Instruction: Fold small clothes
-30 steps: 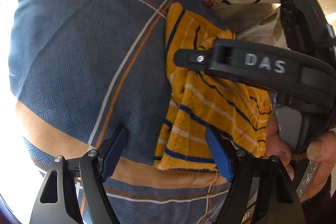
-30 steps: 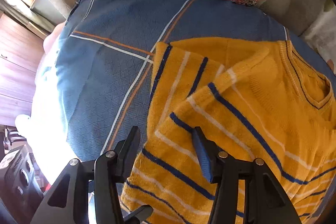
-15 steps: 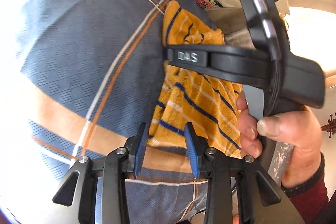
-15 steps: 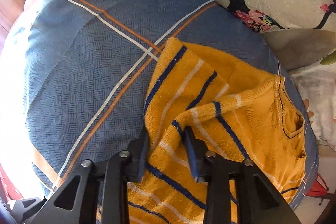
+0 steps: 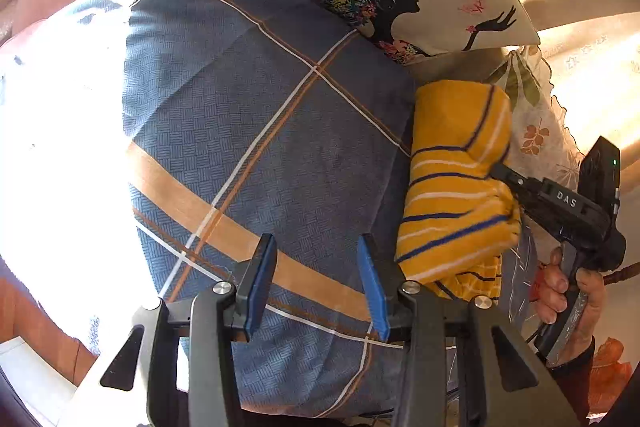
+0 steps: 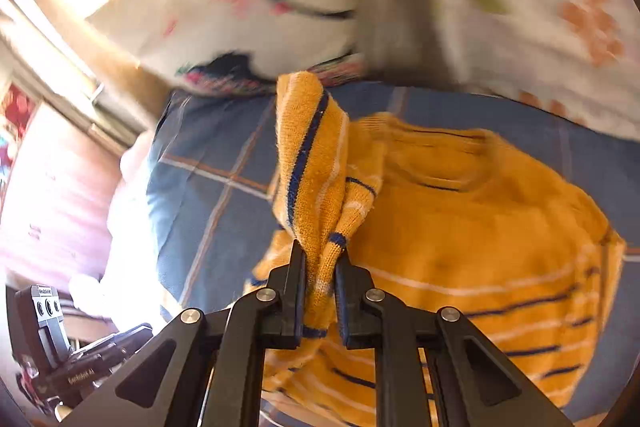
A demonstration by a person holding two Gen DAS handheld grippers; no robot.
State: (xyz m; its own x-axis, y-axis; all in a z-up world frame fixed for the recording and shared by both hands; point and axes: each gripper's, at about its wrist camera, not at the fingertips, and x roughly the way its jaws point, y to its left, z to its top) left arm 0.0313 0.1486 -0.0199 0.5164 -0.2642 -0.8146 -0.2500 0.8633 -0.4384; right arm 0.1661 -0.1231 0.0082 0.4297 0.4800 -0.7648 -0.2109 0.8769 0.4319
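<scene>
We see the pillow (image 6: 280, 11) and floral cloth (image 6: 540, 7) only as smears in the right wrist view; the sweater (image 6: 480, 227) runs off behind the right gripper (image 6: 321, 259), and its far side is hidden in the left wrist view

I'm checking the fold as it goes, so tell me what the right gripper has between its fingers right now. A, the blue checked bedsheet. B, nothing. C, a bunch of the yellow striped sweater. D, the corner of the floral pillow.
C: the right gripper is clamped on a bunched fold of the yellow striped sweater, lifted above the blue checked bedsheet.
</scene>
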